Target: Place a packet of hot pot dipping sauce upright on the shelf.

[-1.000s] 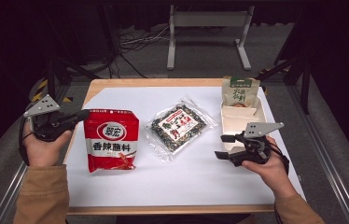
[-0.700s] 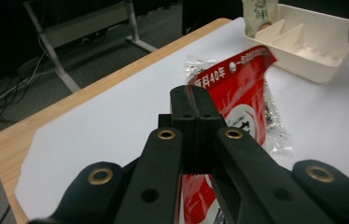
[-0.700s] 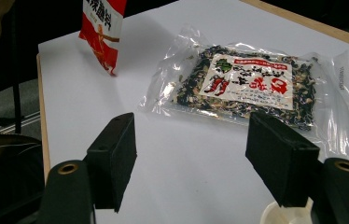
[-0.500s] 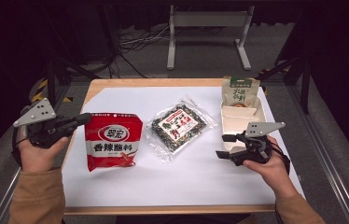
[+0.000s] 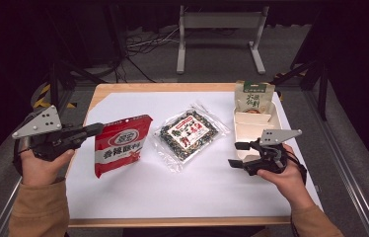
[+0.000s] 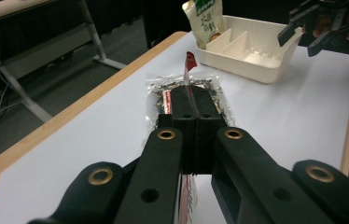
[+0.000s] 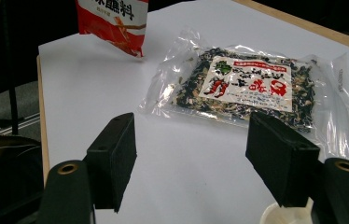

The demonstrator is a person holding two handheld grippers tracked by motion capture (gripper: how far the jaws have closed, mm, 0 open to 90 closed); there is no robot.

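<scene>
The left gripper [image 5: 93, 131] clamps the red packet [image 5: 122, 144] at its left edge, lifting it off the white table [image 5: 197, 187]. The right gripper [image 5: 238, 154], jaws apart, hovers beside the tray [image 5: 276, 121]. The packet's white characters are probably a seasoning name.

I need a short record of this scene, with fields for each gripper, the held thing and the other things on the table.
left gripper: shut on the red packet's edge
red packet: lifted at its left side
right gripper: open, holds nothing
clear seaweed packet: flat at the table's middle
cream tray: at the right, green pouch stands in it
table: white sheet on top
</scene>
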